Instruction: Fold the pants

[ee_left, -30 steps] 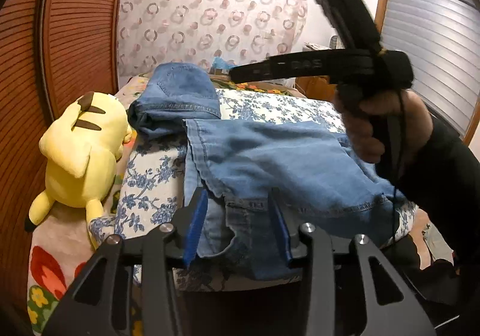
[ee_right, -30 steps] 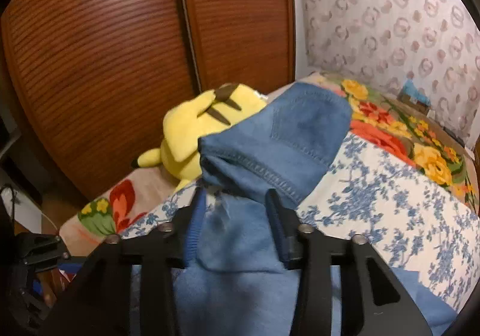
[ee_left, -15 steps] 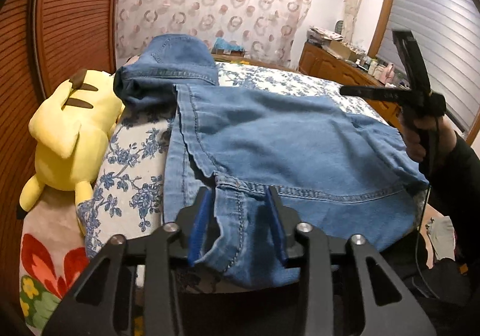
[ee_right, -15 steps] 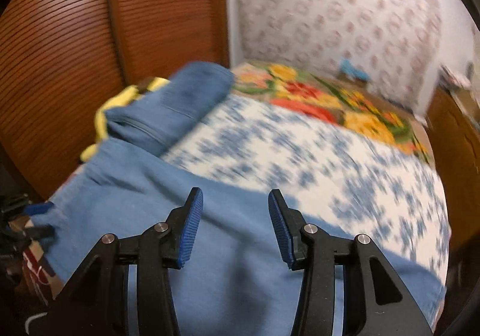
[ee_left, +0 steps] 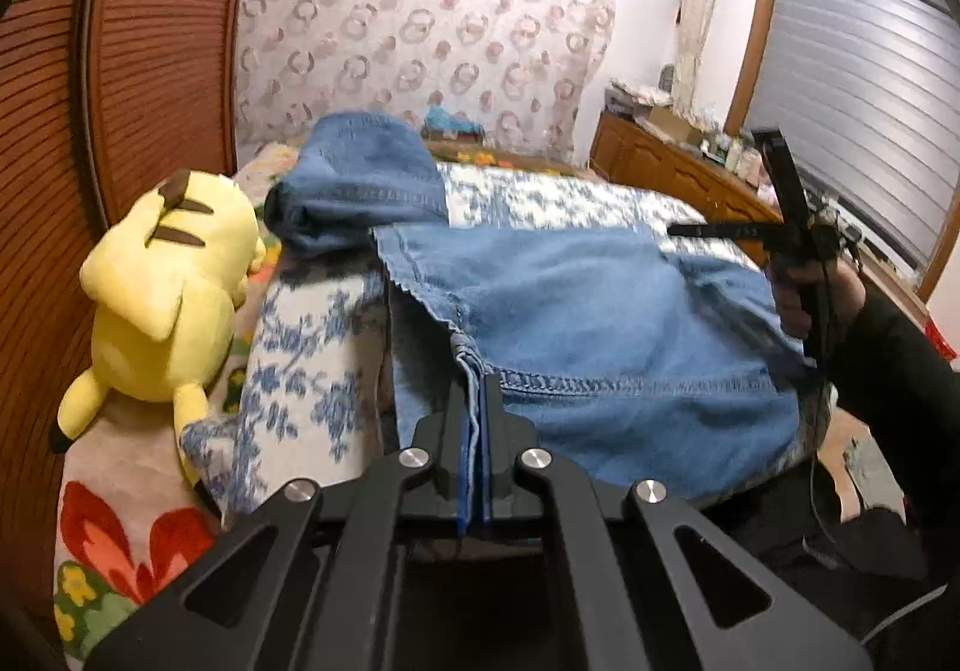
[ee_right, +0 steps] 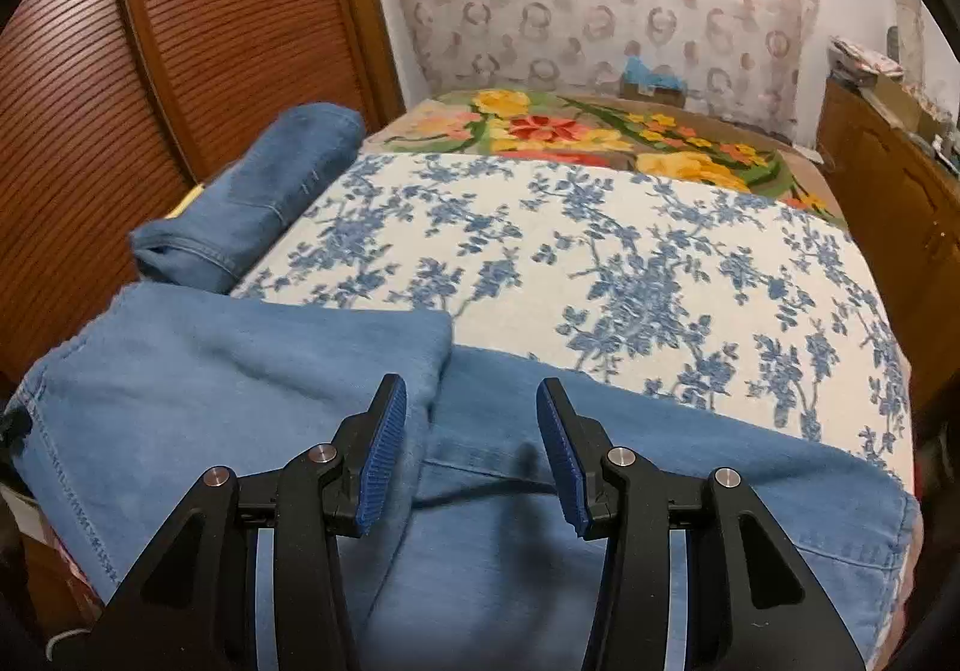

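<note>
Left tongs (ee_left: 476, 431) pinch the pants (ee_left: 600, 311); right tongs (ee_right: 471, 458) above them.

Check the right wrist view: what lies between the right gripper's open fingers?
Only jeans. In the right wrist view the right gripper is open over the denim, pads not pressing it; a folded flap's edge runs beside its left finger.

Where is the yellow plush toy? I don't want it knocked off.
In the left wrist view, the yellow plush toy lies at the bed's left edge, beside the wooden louvred door.
</note>
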